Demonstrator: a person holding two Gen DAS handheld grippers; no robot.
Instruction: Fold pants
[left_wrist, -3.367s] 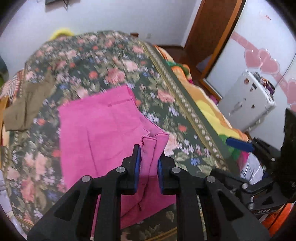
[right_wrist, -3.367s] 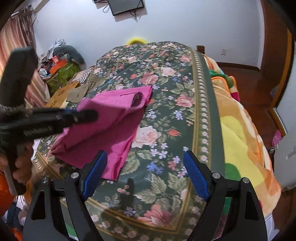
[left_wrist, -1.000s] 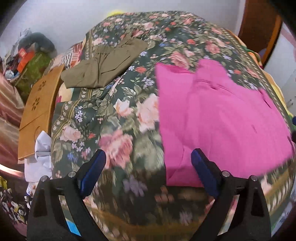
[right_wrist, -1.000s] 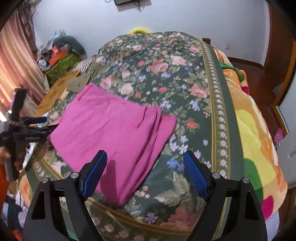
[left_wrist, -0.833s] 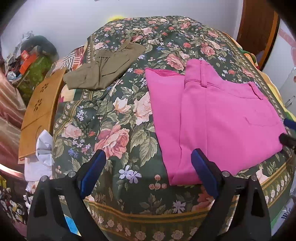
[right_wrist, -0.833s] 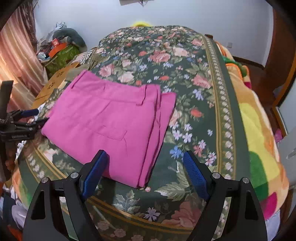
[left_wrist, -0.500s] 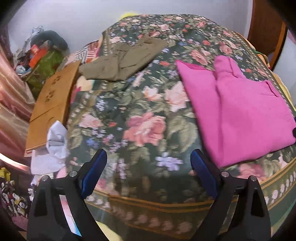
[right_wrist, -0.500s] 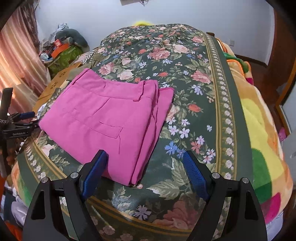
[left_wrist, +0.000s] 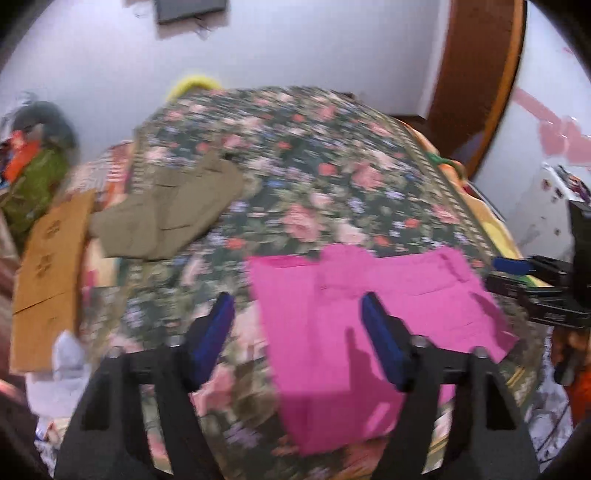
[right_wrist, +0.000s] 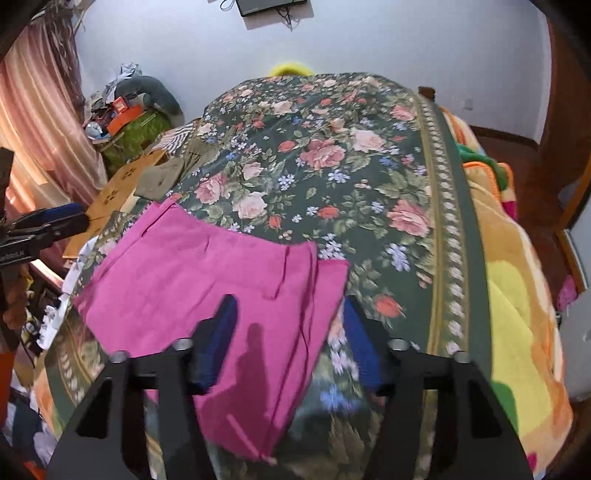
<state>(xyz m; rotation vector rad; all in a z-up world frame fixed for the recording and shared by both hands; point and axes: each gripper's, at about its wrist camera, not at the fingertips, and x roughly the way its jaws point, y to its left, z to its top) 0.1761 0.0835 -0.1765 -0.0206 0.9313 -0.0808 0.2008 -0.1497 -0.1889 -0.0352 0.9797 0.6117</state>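
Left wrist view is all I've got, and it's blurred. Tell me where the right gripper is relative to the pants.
Observer: The right gripper is open over the pink pants. Its left finger is over the cloth and its right finger is over the bedspread, just past the pants' right edge.
Operator: Describe that edge.
Observer: Several layers show there, stepped, and the bottom one sticks out furthest to the right.
Operator: Now place my left gripper.
Observer: The left gripper appears left of the pants, near their far left corner and apart from the cloth.
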